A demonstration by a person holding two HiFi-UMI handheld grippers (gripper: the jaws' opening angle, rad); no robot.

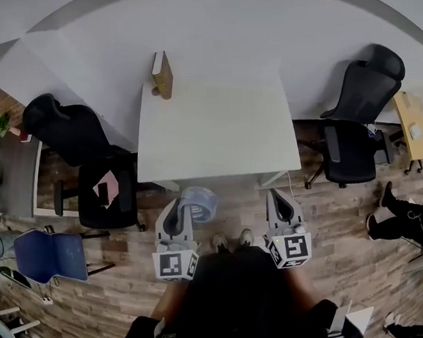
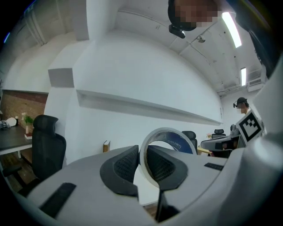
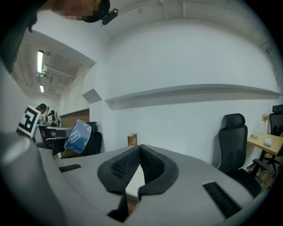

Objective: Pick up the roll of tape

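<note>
The roll of tape [image 1: 200, 202], clear with a blue printed core, hangs in the air in front of the white table [image 1: 222, 132]. My left gripper [image 1: 187, 199] is shut on the roll's wall, one pad inside the ring and one outside. In the left gripper view the tape [image 2: 171, 140] stands upright between the pads of the gripper [image 2: 142, 161]. To the right, my right gripper [image 1: 278, 201] is level and shut with nothing in it; its pads [image 3: 125, 166] meet at the tips. The right gripper view also catches the held tape [image 3: 78, 137] off to its left.
A book [image 1: 162, 73] stands at the table's far left corner. Black office chairs stand at the left [image 1: 103, 184] and right [image 1: 350, 143] of the table, and a blue chair [image 1: 49, 253] at the lower left. A small wooden table [image 1: 414, 123] and a seated person's legs [image 1: 406, 218] are at the right.
</note>
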